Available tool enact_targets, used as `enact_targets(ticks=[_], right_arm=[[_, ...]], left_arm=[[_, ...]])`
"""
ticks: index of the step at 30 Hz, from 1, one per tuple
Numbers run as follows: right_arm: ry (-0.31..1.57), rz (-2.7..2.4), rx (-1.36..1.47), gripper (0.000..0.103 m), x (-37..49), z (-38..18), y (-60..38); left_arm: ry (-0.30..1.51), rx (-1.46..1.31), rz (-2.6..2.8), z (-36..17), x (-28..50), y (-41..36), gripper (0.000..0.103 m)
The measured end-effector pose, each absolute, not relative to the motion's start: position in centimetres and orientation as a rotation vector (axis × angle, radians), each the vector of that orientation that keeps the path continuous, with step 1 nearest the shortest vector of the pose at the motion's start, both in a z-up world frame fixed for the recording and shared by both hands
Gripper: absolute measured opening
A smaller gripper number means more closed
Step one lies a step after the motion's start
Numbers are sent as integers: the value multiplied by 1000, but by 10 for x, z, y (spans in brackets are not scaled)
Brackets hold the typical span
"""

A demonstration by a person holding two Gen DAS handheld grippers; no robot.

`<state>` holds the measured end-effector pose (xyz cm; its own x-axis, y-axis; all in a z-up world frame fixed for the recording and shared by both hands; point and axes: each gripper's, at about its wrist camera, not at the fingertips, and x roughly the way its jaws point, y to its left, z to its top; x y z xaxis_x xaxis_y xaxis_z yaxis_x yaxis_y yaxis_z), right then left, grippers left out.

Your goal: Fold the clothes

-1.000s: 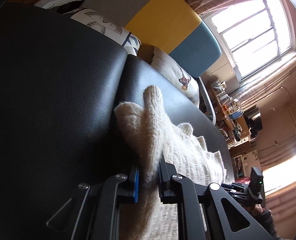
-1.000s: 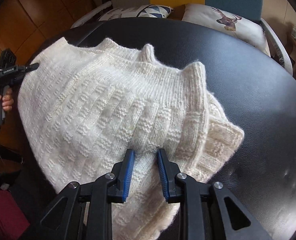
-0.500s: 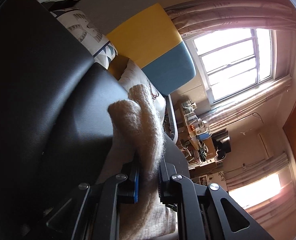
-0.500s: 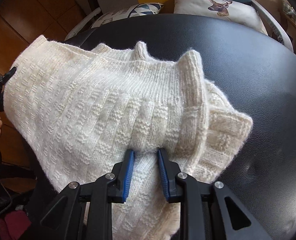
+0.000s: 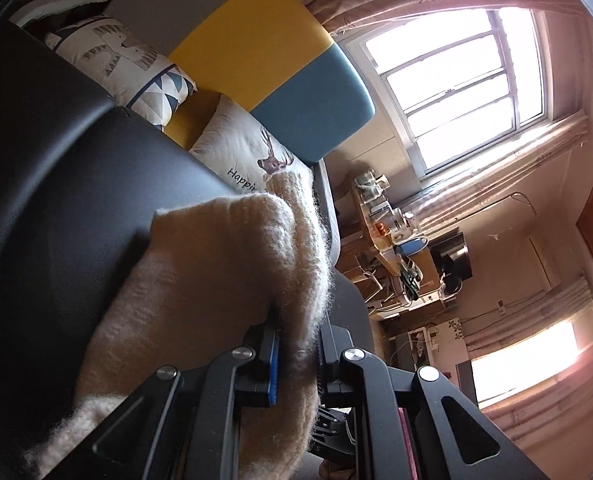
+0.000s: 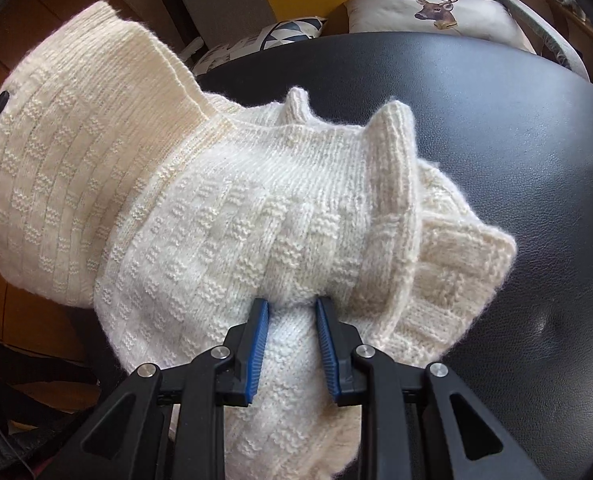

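- Black leather surface [image 6: 496,128]: a padded, dark top that fills most of both views and carries the garment.
- Cream knit sweater [image 6: 224,216]: basket-weave pattern with ribbed edges; its right part lies bunched on the black leather surface, while its left part is lifted clear of it and hangs out toward the wooden floor [image 6: 8,52].
- Sofa back [image 5: 264,52] in grey, yellow and teal panels stands behind the surface, with a deer cushion [image 6: 428,12] and a geometric-print cushion [image 5: 136,64] leaning against it.
- Window [image 5: 456,84]: bright, with curtains beside it; a cluttered desk below is too small to read.
- Right gripper [image 6: 292,344]: blue pads partly apart, squeezing a thick fold of the sweater between them.
- Left gripper [image 5: 296,356]: jaws nearly together, clamped on a raised edge of the sweater, which stands up in front of the camera and drapes down to the left; the far pad is likely buried in the fuzz.
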<state>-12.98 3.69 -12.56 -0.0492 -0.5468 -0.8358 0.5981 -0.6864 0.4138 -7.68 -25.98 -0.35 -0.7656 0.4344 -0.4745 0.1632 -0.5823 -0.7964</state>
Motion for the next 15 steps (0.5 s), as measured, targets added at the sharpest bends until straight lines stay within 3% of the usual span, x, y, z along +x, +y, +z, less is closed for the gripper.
enact_targets(ticks=[10, 15], right_arm=[[-95, -1815, 1399, 25, -128, -132, 65], [-109, -1814, 1385, 25, -123, -133, 74]], left_arm=[[-1232, -1239, 2420, -56, -119, -167, 13], [-1214, -1245, 2428, -53, -123, -148, 13]])
